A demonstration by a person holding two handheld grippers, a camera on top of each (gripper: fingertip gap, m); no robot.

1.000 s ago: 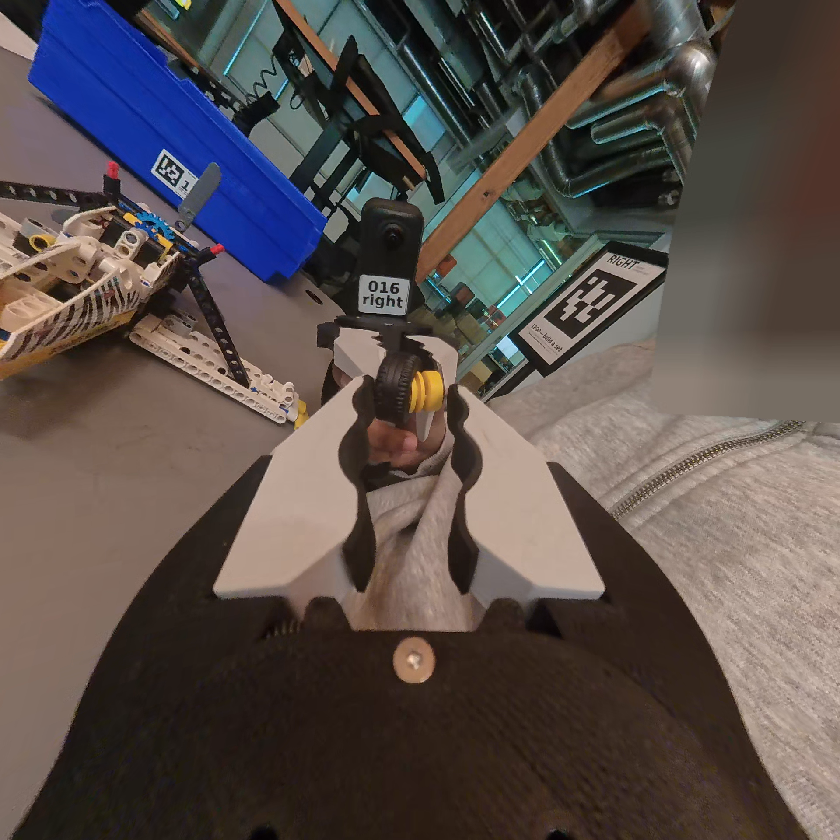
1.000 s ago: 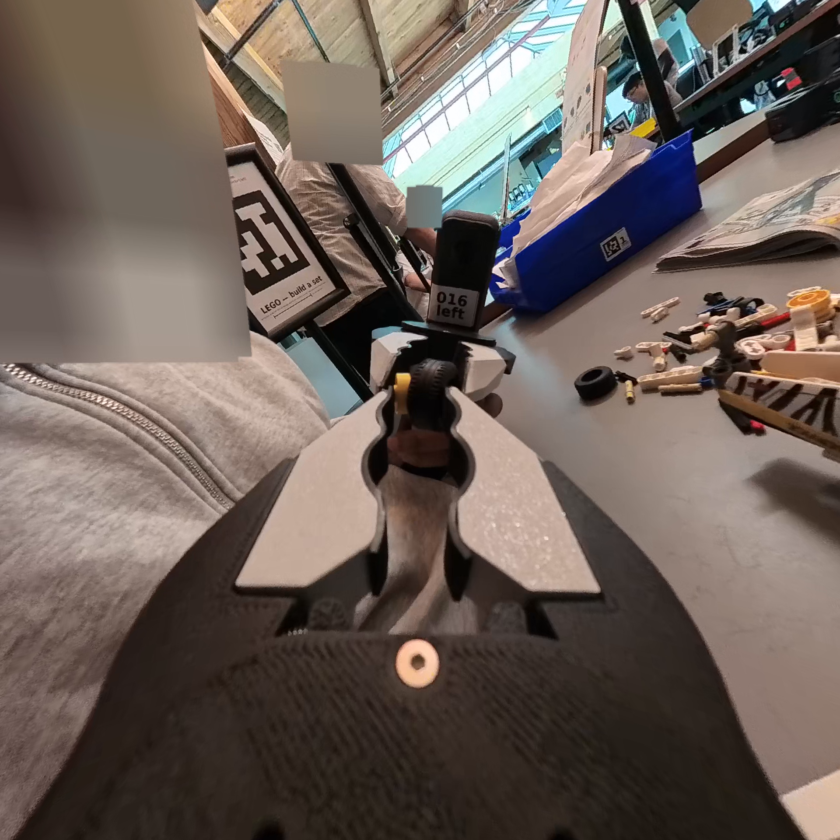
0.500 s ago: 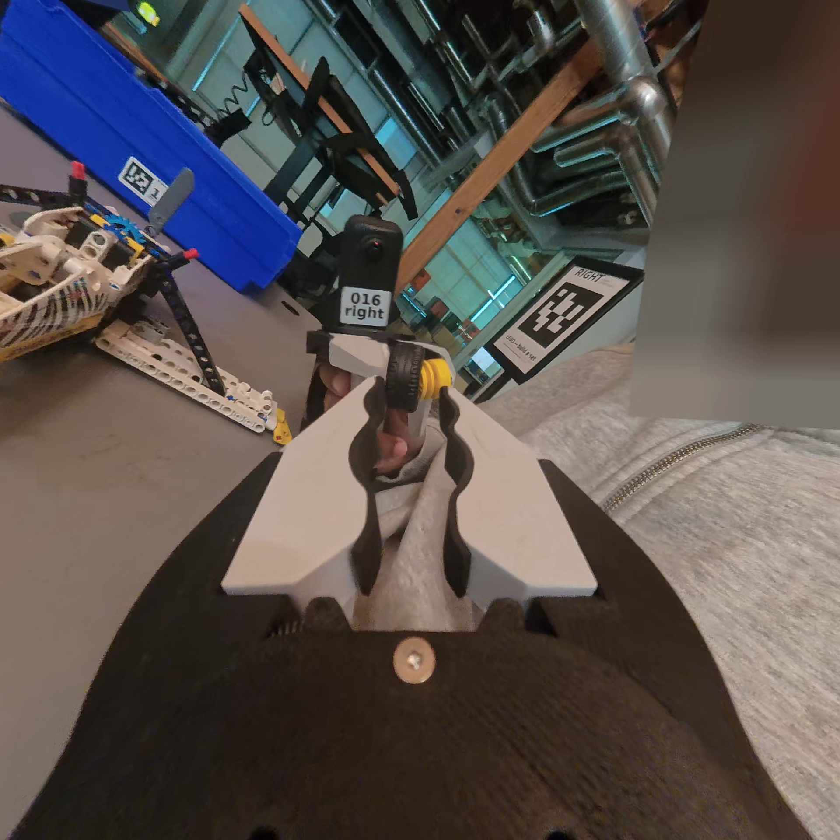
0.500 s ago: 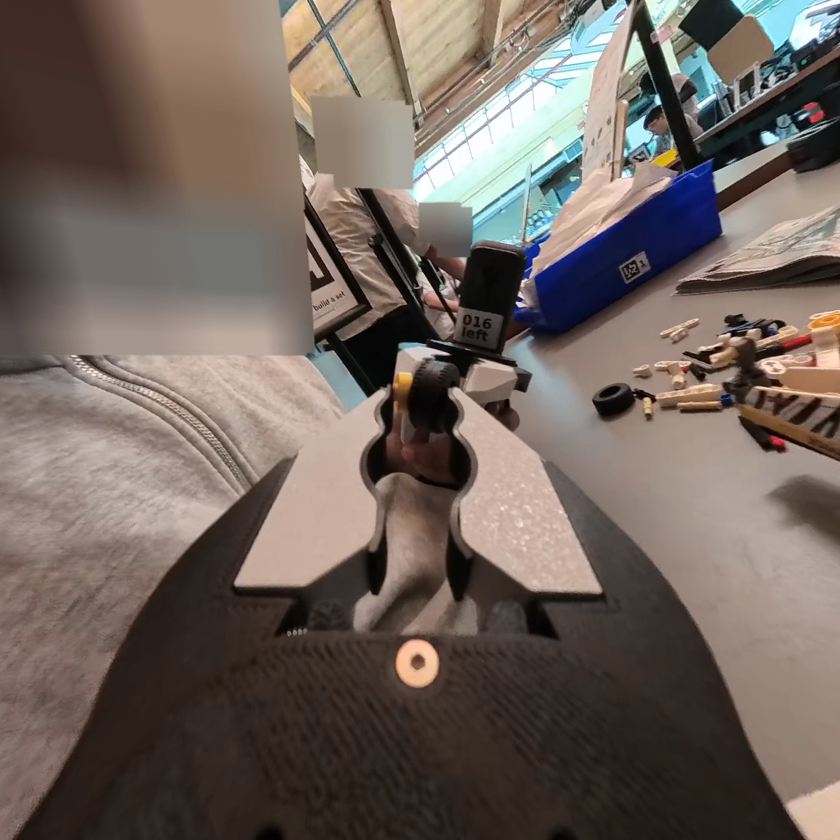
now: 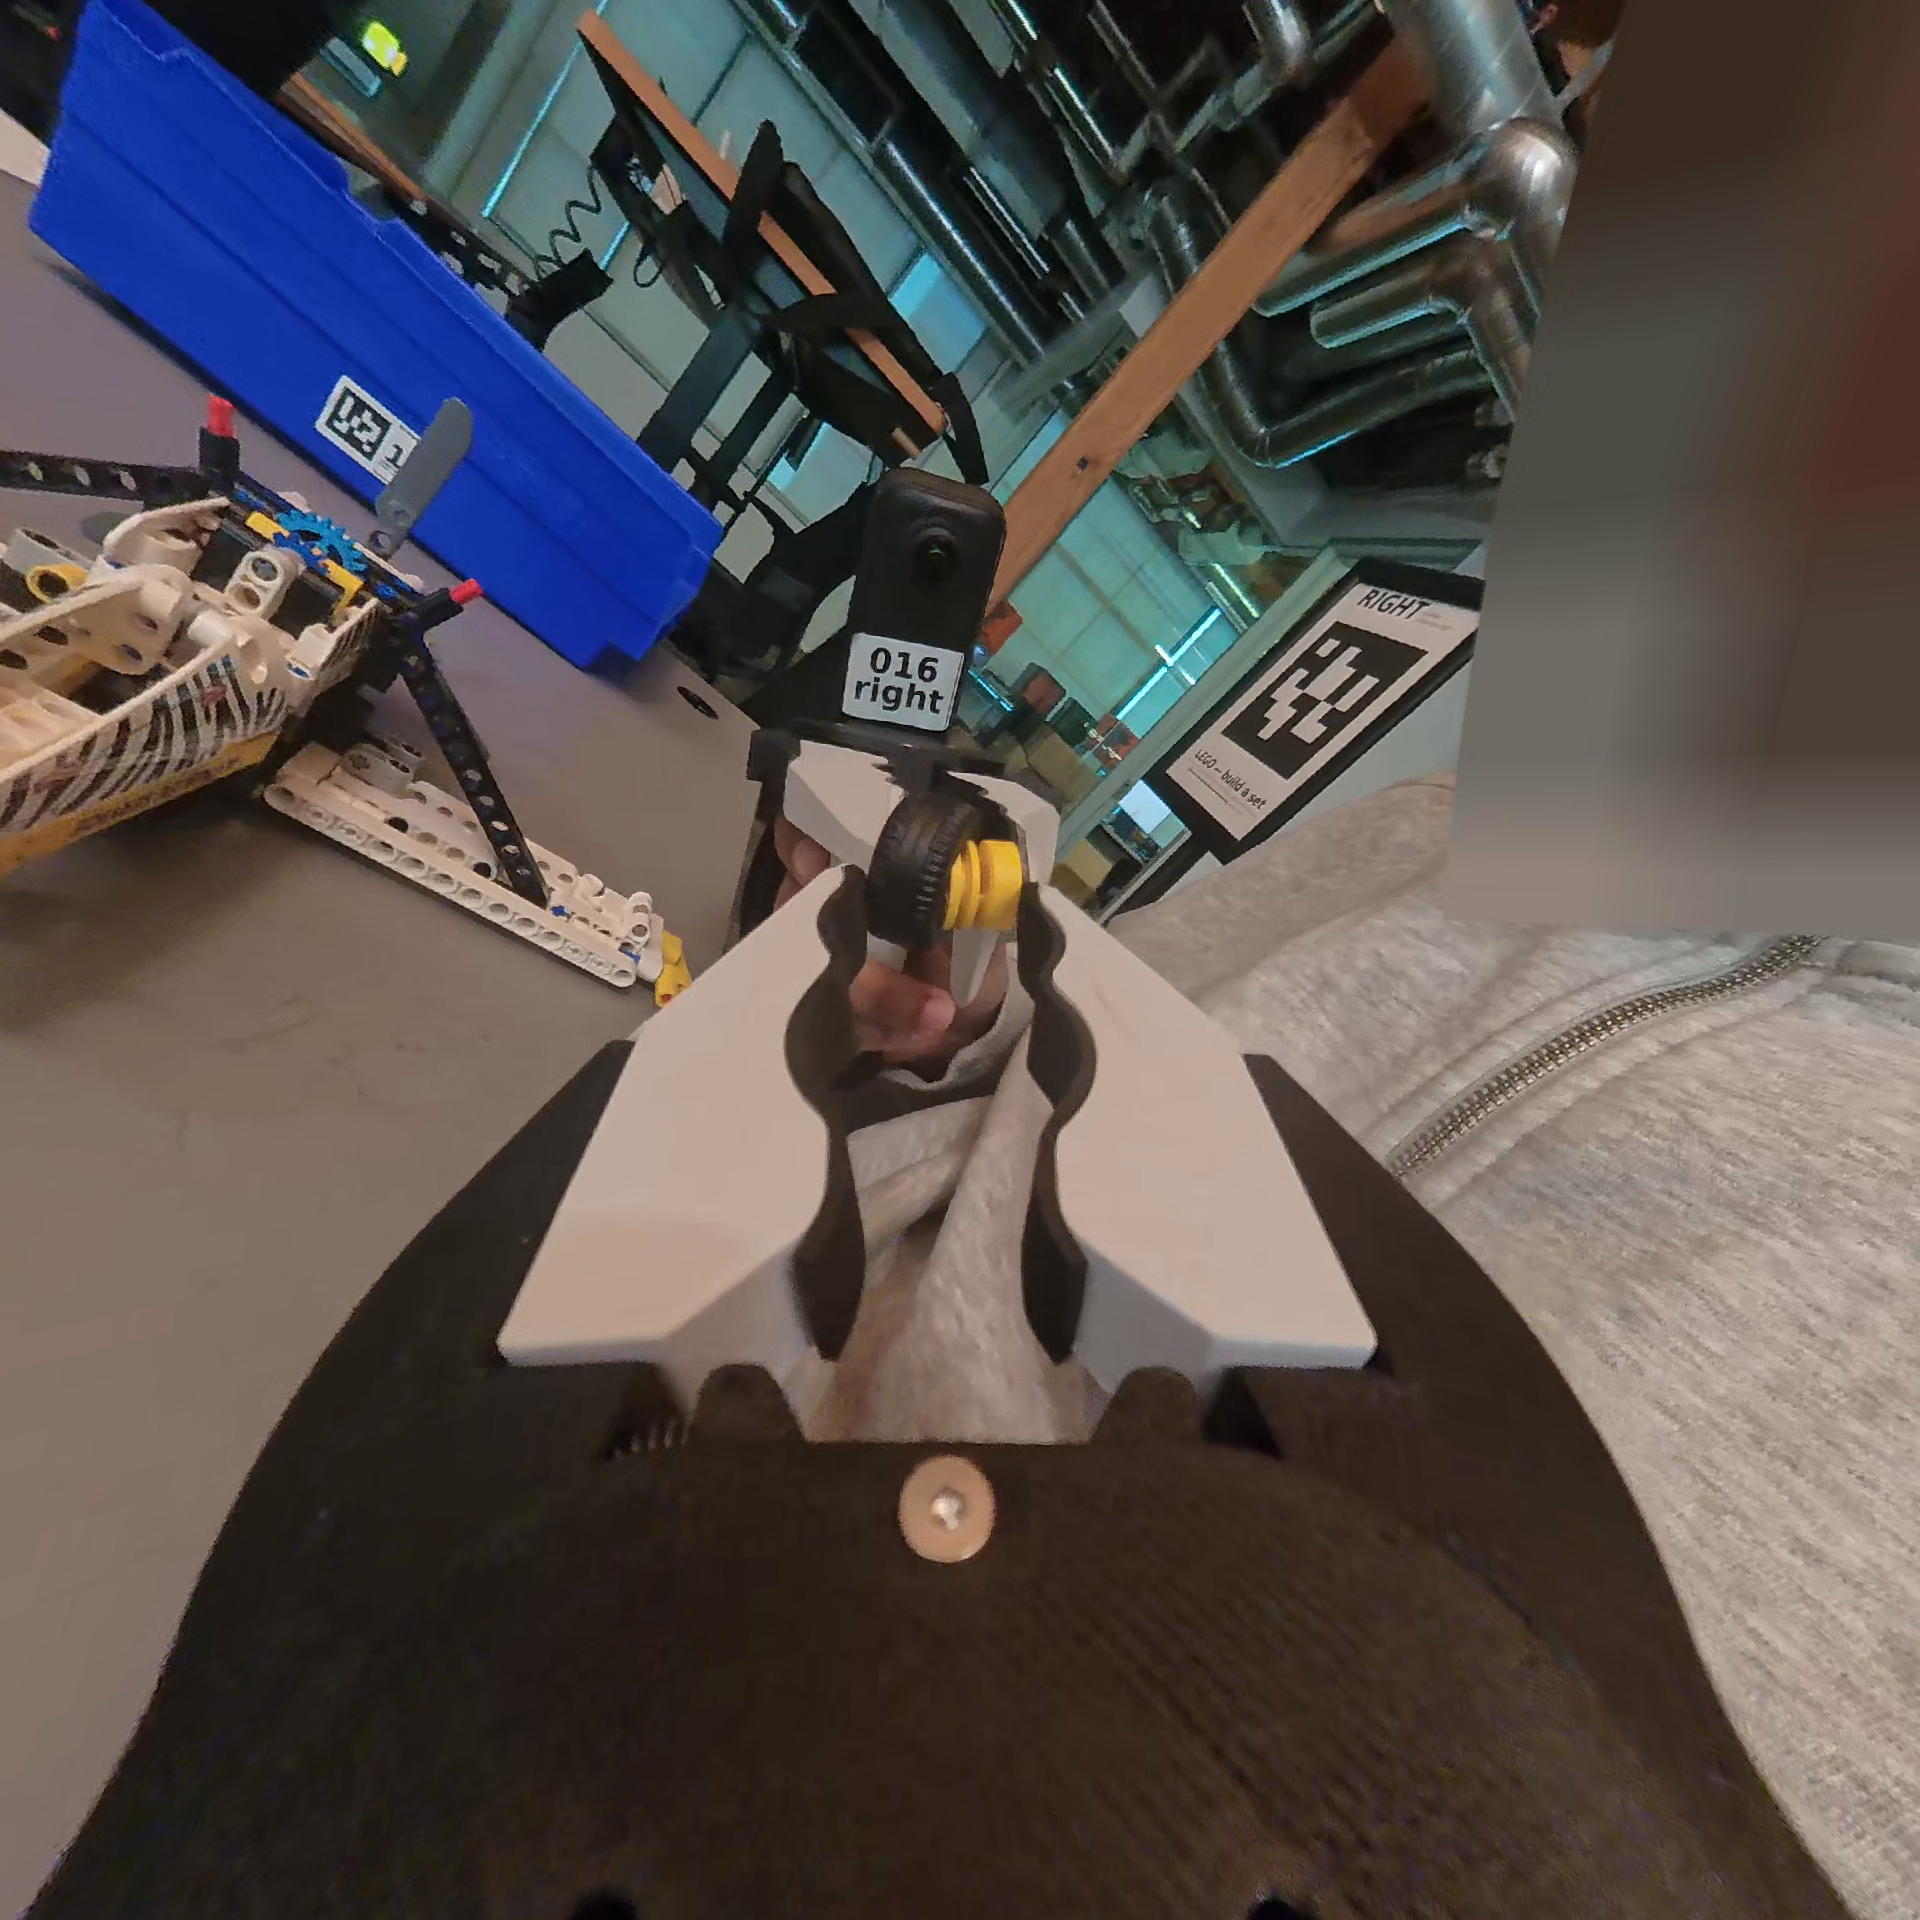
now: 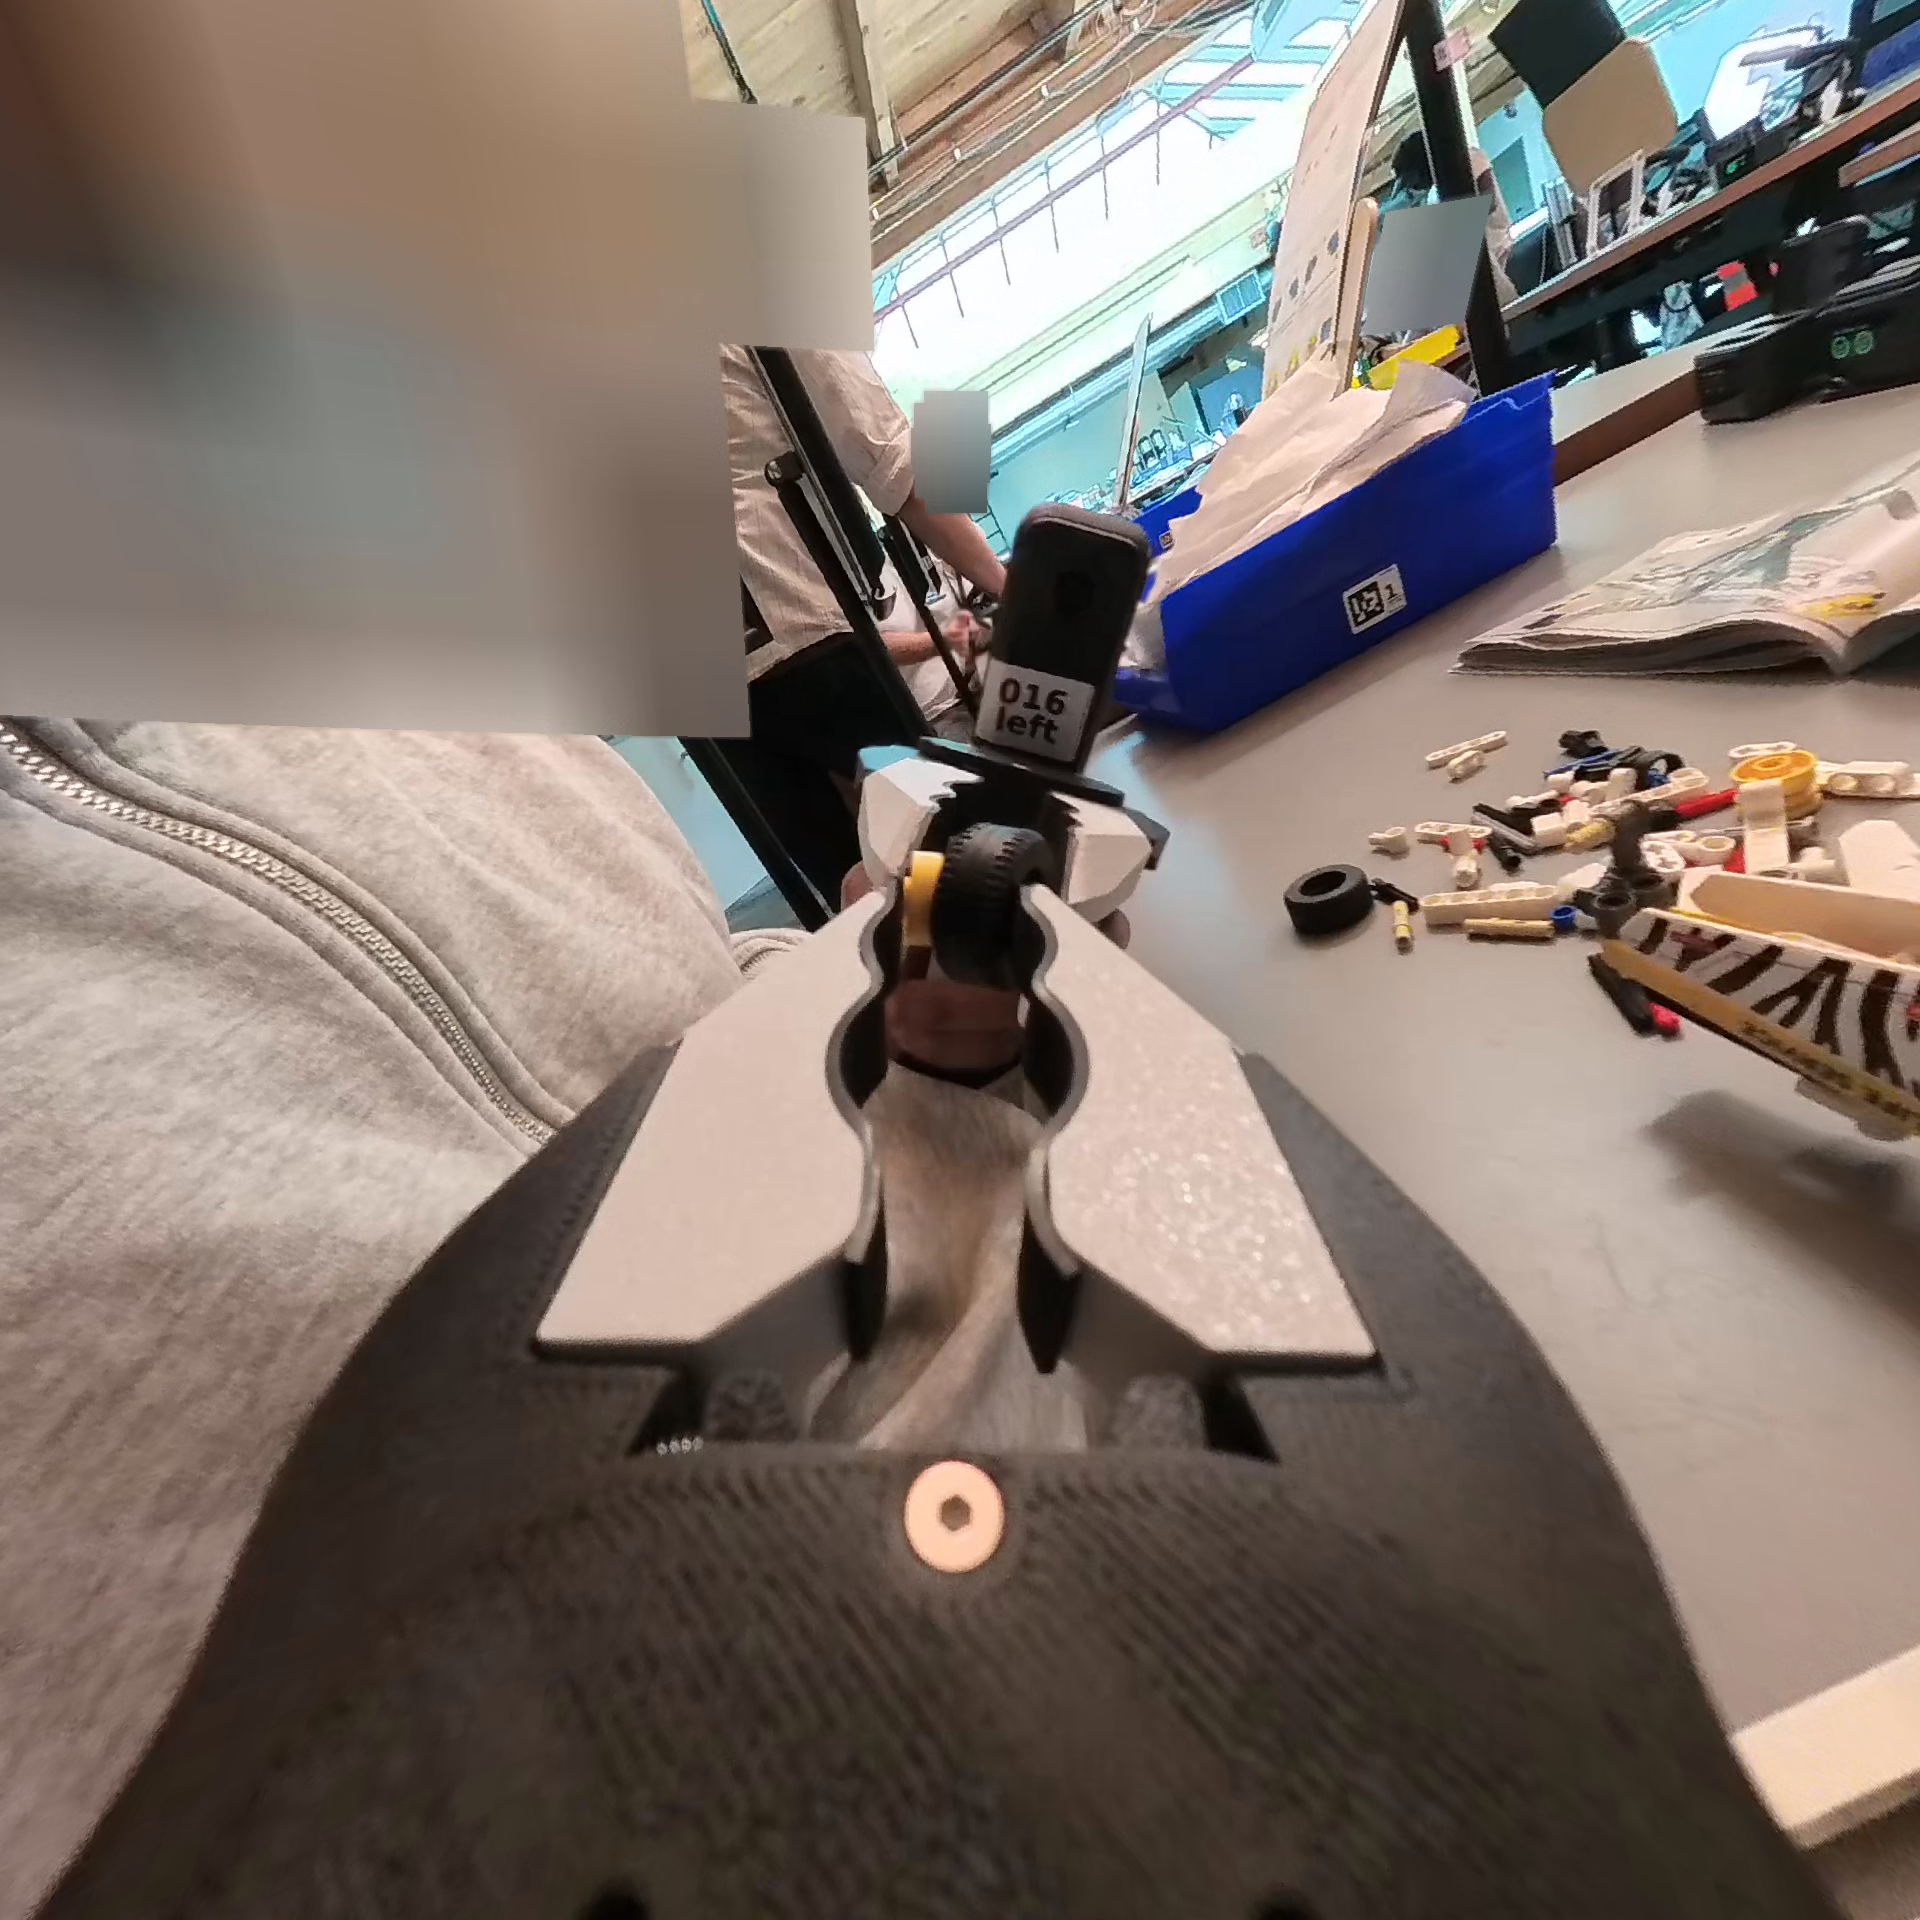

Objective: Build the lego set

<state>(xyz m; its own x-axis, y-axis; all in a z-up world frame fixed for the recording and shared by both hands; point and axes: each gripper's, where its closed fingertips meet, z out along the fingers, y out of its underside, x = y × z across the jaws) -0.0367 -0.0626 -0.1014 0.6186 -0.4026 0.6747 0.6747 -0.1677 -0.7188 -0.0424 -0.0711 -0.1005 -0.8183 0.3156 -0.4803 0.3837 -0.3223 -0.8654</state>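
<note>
A small black tyre with a yellow hub at its side is held in the air between my two grippers, which face each other tip to tip. My left gripper is shut across the tyre and hub. My right gripper is shut on the same tyre and hub from the opposite side. The zebra-striped lego model lies on the grey table, and it also shows in the right wrist view.
A loose black tyre and several small lego pieces lie by the model. A blue bin and an open instruction booklet sit farther back. A white beam frame lies beside the model. A person's grey hoodie is close by. Less than 4 cm separates the two grippers' tips.
Both grippers have drifted and tilted together a little. The tyre and yellow hub stay pinched between them.
</note>
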